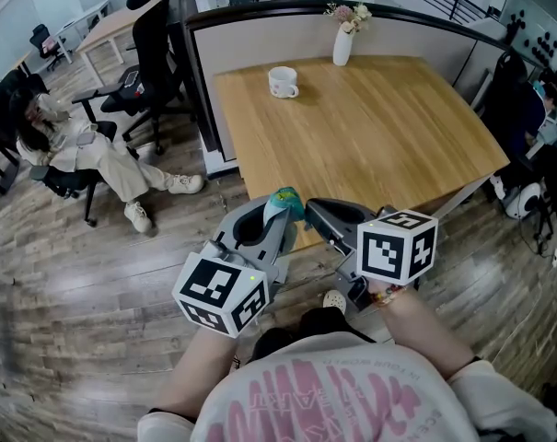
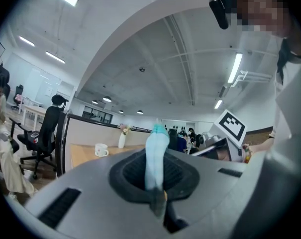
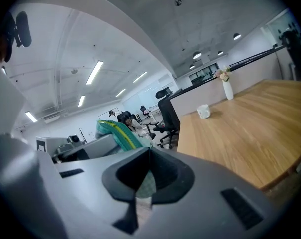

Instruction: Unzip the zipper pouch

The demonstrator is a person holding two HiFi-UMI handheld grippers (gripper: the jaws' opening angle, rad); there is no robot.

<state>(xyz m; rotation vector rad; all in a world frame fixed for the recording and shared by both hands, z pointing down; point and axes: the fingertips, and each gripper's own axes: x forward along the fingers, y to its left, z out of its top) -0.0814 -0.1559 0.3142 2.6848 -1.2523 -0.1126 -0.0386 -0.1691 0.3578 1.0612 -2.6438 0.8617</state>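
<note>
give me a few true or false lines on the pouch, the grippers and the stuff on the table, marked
1. The left gripper has its jaws shut on the teal pouch. True.
2. The pouch lies flat on the table. False: it is held up in the air, near the table's near edge.
3. The right gripper has its jaws open and empty. False: they are shut on the pouch's fabric.
4. A white mug and a white vase stand on the table. True.
</note>
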